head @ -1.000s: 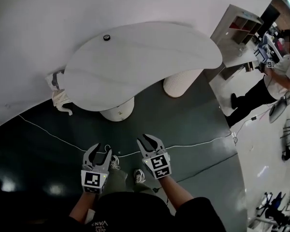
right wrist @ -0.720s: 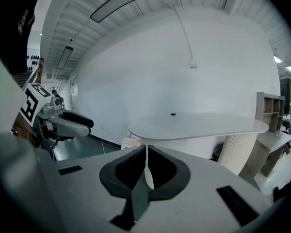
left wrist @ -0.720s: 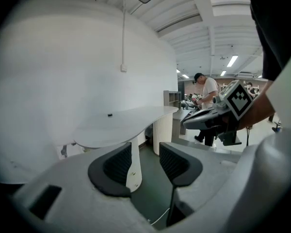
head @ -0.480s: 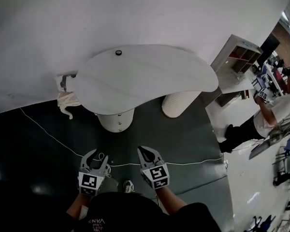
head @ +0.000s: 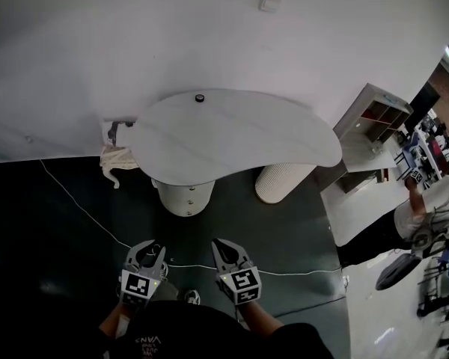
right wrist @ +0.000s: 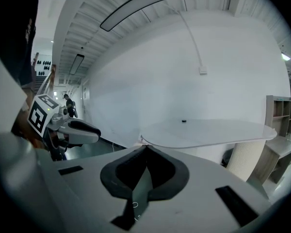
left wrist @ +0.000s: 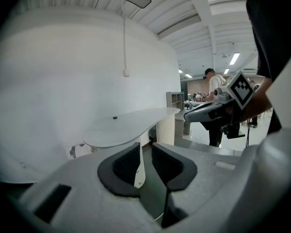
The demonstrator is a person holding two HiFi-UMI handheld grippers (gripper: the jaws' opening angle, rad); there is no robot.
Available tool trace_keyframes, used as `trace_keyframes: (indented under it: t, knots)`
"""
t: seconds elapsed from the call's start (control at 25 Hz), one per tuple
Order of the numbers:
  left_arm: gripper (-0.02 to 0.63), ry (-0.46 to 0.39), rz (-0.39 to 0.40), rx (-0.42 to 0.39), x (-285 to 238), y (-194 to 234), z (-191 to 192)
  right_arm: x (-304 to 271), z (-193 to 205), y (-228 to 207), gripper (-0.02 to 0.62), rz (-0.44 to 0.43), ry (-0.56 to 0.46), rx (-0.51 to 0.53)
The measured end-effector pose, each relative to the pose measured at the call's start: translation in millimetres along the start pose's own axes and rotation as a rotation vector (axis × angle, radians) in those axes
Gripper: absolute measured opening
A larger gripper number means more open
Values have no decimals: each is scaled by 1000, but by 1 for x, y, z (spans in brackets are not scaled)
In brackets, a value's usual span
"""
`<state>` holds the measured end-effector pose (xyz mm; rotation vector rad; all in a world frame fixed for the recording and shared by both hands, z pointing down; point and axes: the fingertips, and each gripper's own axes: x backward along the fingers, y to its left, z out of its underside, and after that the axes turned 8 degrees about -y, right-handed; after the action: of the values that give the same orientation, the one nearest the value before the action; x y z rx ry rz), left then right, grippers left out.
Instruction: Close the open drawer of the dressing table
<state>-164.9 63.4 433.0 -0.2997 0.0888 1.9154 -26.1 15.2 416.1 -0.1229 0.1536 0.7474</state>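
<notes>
Left hand-held gripper [left wrist: 145, 152]: jaws narrow, with a slim gap between the dark pads and nothing in it; they have just been closing.
Right hand-held gripper [right wrist: 145, 150]: jaws together, tips touching, empty.
Both hand-held grippers: side by side but apart from each other, over the dark floor [head: 60, 275], pointing toward the table.
Dressing table [head: 239, 137]: white with a curved top, ahead of both hand-held grippers and well apart from them; neither touches it.
Drawer pedestal [head: 185, 197]: a round white column under the table's left part, ahead of the gap between the two hand-held grippers. It has small knobs on its front. Whether a drawer stands open cannot be told from here.
Ribbed column [head: 283, 182]: under the table's right part, ahead and to the right of the right hand-held gripper.
Small dark object [head: 200, 97]: on the table's far edge.
Cloth [head: 112, 159]: hangs at the table's left end, ahead and to the left of the left hand-held gripper.
Cable [head: 82, 203]: white, lying on the floor between the hand-held grippers and the table.
Person [head: 426, 215]: far to the right of the right hand-held gripper.
</notes>
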Motion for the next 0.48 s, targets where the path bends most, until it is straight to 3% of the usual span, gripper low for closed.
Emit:
trace_keyframes:
  t: [0.48]
  knots:
    - [30,21,-49,2,17,-1,-3,-1,2,11,3,-50,46,39]
